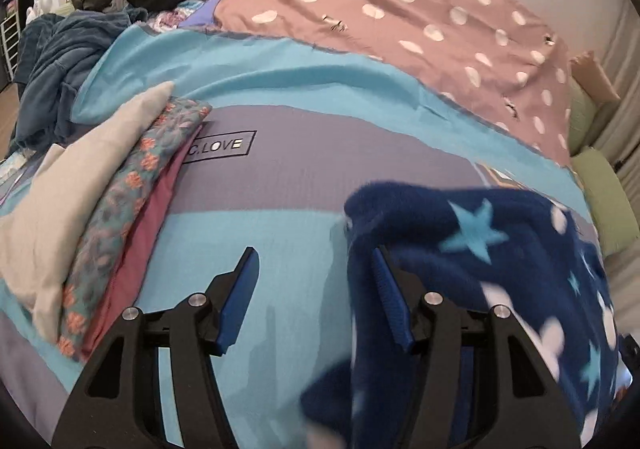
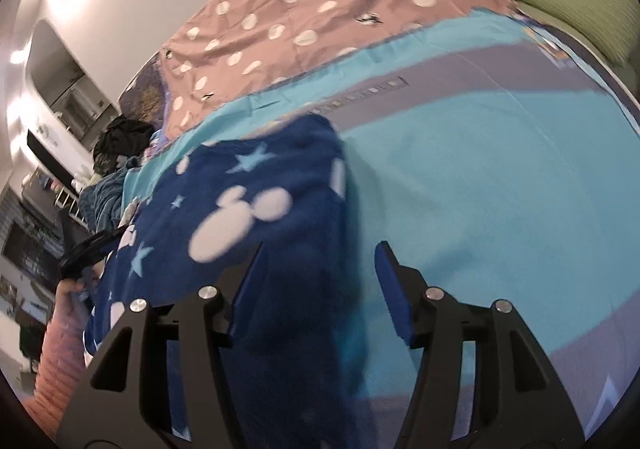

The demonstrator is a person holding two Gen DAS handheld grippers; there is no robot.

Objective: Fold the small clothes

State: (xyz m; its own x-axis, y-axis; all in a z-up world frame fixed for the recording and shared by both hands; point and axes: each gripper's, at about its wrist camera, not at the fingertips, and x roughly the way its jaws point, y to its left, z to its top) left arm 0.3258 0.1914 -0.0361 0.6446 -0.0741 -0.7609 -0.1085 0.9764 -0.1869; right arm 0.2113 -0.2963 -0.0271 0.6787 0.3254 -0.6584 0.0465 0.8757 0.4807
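Both jaws parted: left hand-held gripper (image 1: 316,281) over bare blue bed cover (image 1: 280,233), fleece garment (image 1: 500,249) draping its right finger; right hand-held gripper (image 2: 320,273) straddles the fleece's edge, unpinched

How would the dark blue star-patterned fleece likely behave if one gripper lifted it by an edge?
The blue fleece is probably floppy: it lies in soft humps on the bedsheet and drapes over the left gripper's finger. Its fuzzy surface suggests it would not slip easily from the pads. Lifted by one edge, it would likely sag and unfold rather than hold shape.
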